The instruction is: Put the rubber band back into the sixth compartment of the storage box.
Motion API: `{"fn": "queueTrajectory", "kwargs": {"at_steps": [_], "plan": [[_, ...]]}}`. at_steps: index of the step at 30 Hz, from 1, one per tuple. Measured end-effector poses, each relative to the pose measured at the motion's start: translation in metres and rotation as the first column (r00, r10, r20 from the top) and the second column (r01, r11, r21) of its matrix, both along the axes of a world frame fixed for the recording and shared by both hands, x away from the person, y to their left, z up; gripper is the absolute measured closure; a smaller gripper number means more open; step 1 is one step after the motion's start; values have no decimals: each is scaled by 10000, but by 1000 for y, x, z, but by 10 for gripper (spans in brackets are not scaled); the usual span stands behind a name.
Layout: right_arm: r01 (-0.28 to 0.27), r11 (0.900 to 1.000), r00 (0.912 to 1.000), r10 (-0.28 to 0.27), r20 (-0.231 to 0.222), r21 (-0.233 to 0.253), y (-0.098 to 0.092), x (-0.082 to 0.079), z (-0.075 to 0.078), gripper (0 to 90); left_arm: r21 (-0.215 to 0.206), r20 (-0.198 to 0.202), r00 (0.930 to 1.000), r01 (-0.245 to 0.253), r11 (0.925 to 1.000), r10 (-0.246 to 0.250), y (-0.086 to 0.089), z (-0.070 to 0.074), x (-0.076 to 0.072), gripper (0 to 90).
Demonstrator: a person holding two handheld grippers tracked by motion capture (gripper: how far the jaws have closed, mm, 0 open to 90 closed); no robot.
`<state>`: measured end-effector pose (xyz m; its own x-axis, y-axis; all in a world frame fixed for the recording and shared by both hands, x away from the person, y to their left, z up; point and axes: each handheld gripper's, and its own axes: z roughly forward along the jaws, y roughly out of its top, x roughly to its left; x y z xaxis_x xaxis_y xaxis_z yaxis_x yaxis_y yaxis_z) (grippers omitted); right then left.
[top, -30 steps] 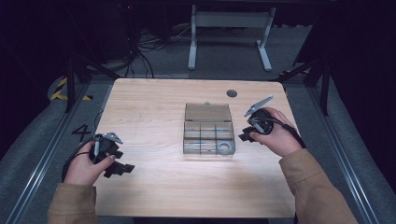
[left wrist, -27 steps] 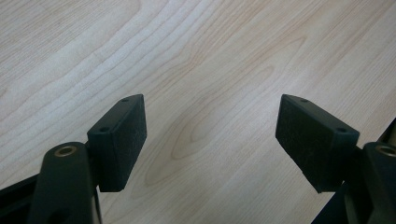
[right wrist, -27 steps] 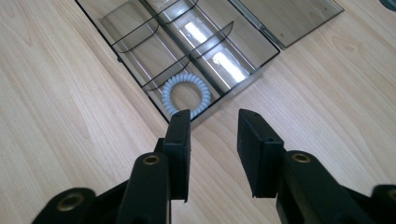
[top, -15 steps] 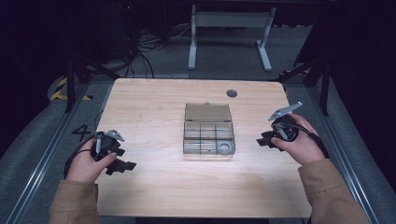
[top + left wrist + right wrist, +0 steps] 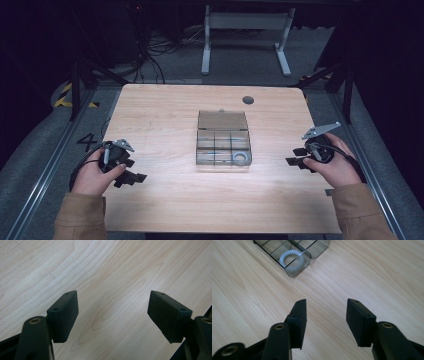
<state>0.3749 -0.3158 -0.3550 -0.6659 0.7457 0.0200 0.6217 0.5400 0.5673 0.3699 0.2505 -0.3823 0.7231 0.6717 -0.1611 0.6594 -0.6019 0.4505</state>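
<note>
Clear compartment box (image 5: 223, 145) – lid open, white coiled ring (image 5: 241, 158) inside, both tools apart.

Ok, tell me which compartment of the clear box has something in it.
The near right corner compartment of the box: a white coiled ring lies in it; the others look empty.

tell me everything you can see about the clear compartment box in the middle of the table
The compartment box is smoky, see-through plastic as it looks, with its lid open and lying back flat on the wooden table on the far side. Thin dividers split the tray into small cells. A white coiled ring lies in the near right corner cell; the other cells look empty. The box sits flat at the table's middle. Neither the left gripper nor the right gripper touches it.
</note>
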Motion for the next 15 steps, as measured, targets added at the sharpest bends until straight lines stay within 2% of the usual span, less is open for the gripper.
{"fn": "queueTrajectory", "kwargs": {"at_steps": [6,15], "plan": [[145,9999,9998,-144,-118,66,-6,-13,-14,459,51,-39,10000,58,10000,-58,-2,-1,0,258],[279,9993,9994,-274,-231,239,-8,-22,-34,458,44,-28,10000,34,10000,-34,-1,0,0,258]]}}
